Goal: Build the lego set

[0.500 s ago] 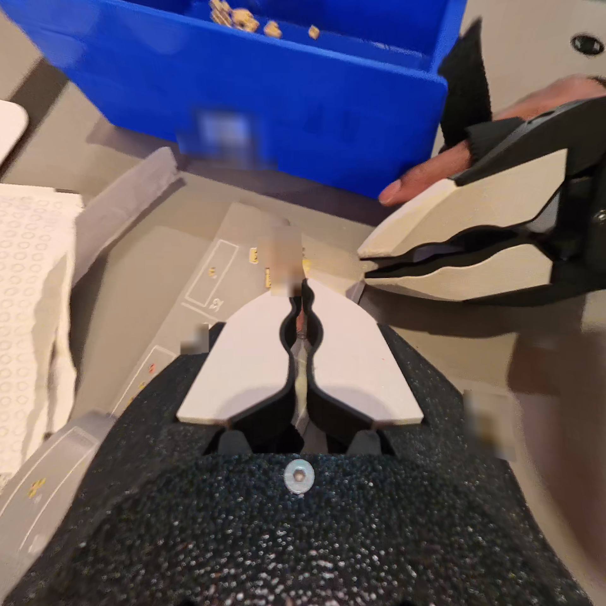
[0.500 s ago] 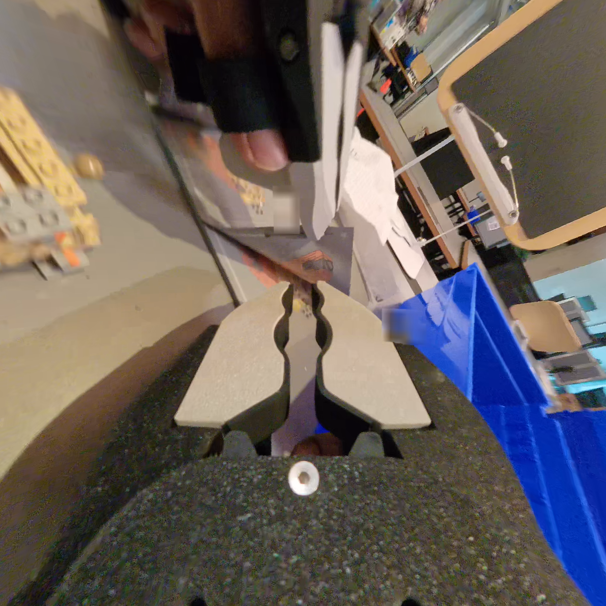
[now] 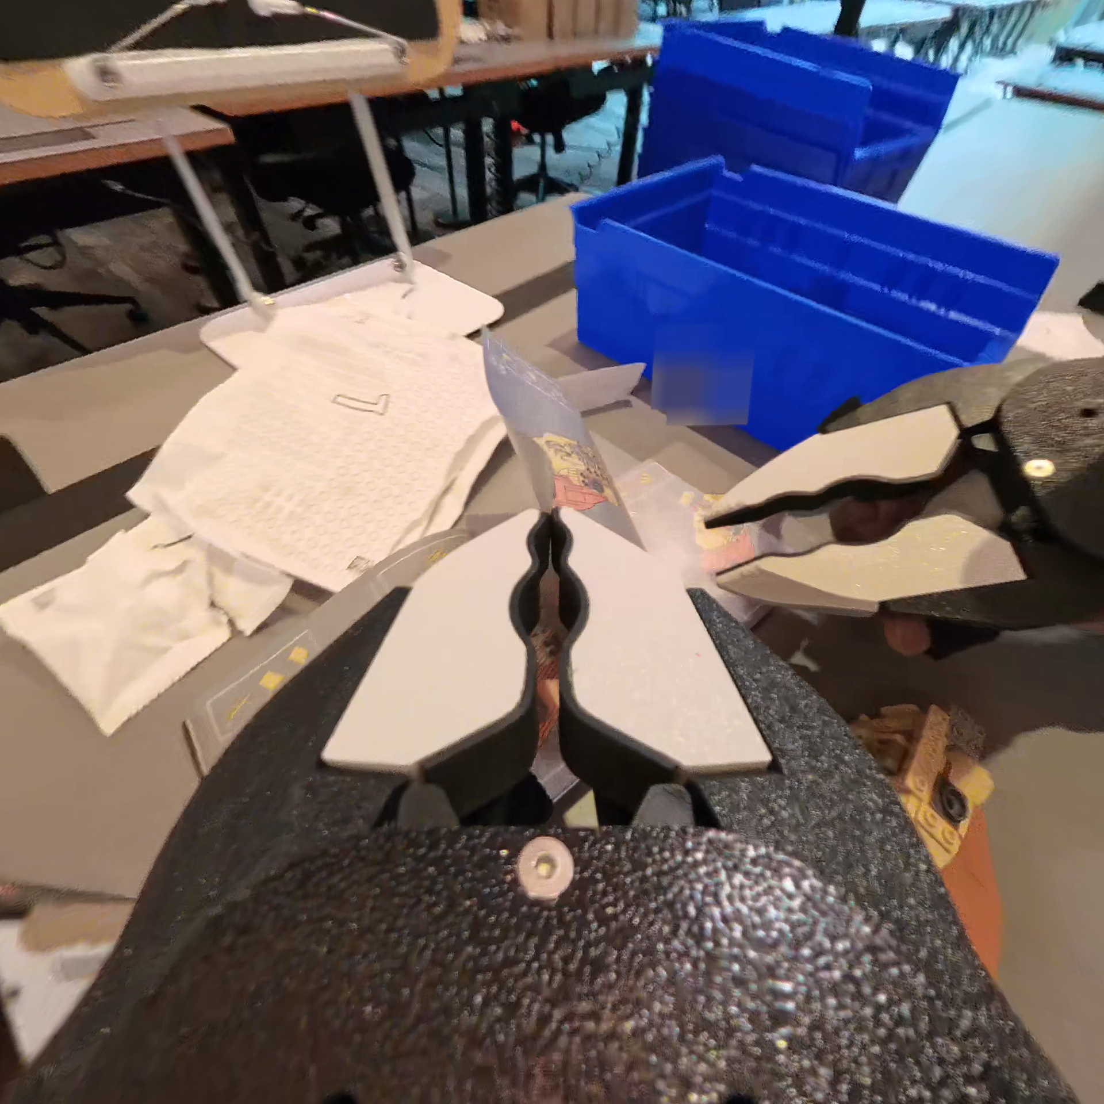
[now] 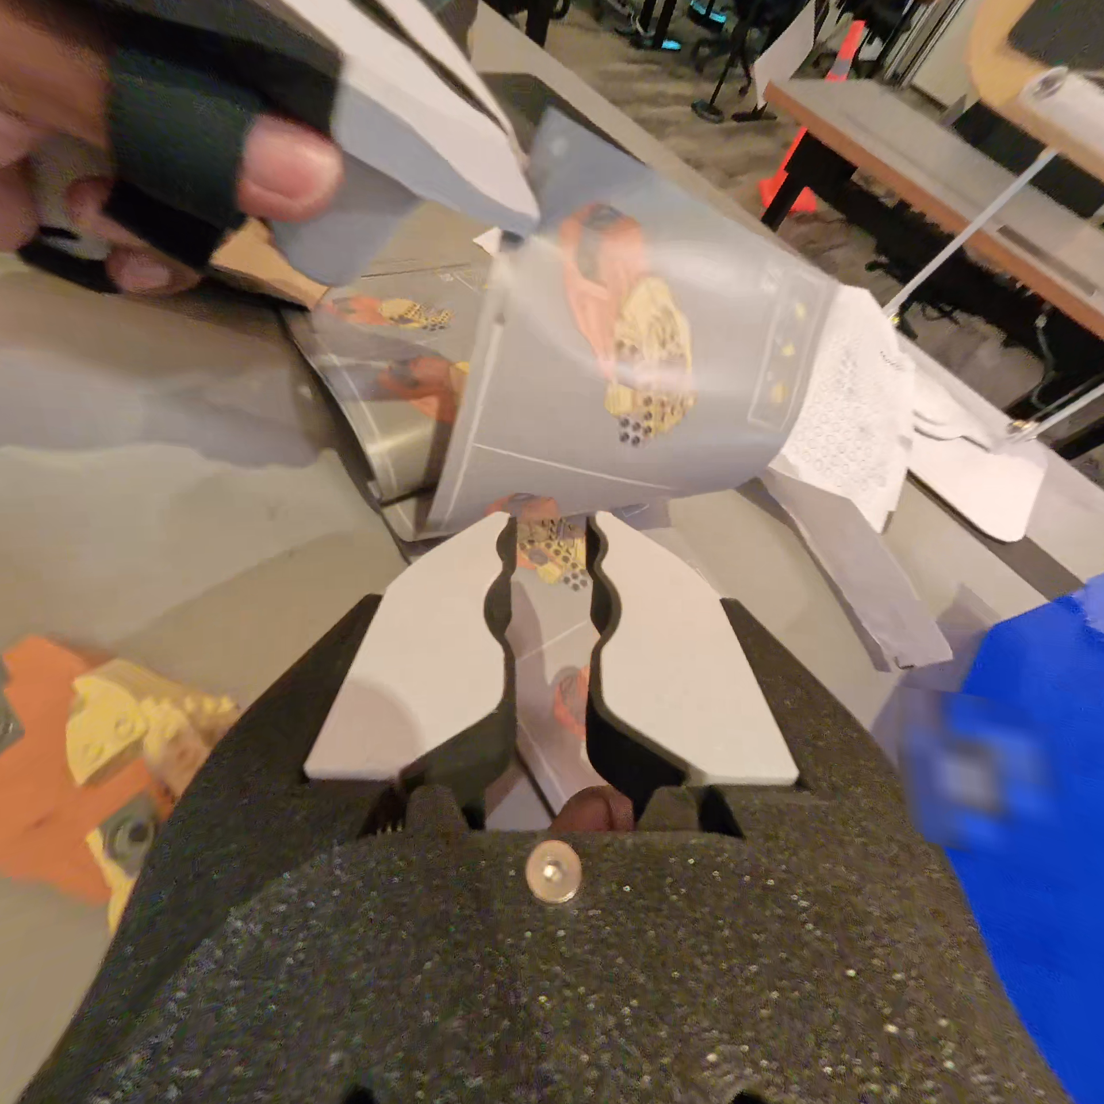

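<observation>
My left gripper (image 3: 550, 521) is shut on a page (image 3: 555, 445) of the grey instruction booklet and holds it lifted and curled; the right wrist view shows this gripper (image 4: 526, 230) pinching the page (image 4: 627, 382) at upper left. My right gripper (image 4: 546, 529) is open a little, empty, just above the open booklet (image 4: 382, 382). In the left wrist view it (image 3: 714, 549) sits to the right of the lifted page. A partly built tan and orange lego model (image 3: 914, 770) lies on the table at right, and low left in the right wrist view (image 4: 101, 759).
A blue bin (image 3: 806, 310) stands behind the booklet, with more bins beyond; it is close on the right in the right wrist view (image 4: 1045, 806). White paper bags (image 3: 310, 454) and a white stand base (image 3: 442, 299) lie at left. Other tables and chairs stand behind. Some 9 cm of space lies between my two pairs of fingers.
My left gripper has risen and tilted up with the page in it, so the page now stands off the booklet. My right gripper has turned level and opened slightly.
</observation>
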`<state>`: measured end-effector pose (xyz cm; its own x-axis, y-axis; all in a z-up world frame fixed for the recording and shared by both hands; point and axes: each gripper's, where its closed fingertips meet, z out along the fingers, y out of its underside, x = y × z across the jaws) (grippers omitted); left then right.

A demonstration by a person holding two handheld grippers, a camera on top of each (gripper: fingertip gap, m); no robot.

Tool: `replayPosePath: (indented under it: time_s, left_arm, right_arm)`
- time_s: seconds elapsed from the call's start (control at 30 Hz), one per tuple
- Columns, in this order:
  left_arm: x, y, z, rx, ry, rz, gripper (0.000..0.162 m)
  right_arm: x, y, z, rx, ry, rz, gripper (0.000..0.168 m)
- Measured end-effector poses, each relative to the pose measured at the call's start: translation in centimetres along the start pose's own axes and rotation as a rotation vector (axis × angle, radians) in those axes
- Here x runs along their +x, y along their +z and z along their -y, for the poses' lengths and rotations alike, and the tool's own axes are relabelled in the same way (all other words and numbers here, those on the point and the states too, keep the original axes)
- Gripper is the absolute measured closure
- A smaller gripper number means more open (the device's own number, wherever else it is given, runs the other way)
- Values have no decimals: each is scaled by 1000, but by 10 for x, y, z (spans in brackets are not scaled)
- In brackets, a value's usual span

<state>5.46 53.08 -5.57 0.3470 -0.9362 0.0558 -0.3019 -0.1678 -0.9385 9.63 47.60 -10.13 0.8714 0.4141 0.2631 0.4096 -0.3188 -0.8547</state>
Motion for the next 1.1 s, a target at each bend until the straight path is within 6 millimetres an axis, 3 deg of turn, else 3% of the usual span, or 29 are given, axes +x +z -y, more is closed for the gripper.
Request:
replayPosePath:
  time_s: [0.2,0.5,0.73,0.9,1.1]
  left_arm:
    - [-27,-30,-17,48,-125,33,162]
    - [-45,-51,-43,-4,-109,91,160]
    - [-46,-69,-55,-141,100,128,130]
    - [-54,-89,-77,-281,324,210,124]
    - [-56,-105,-111,-474,379,172,122]
  right_arm:
    - [7,33,14,-47,19,30,143]
    - [-15,67,36,-66,-81,144,142]
    - [-24,82,32,-115,-145,141,142]
    - [-27,87,27,-134,-155,143,142]
    - [-29,91,28,-147,-168,141,142]
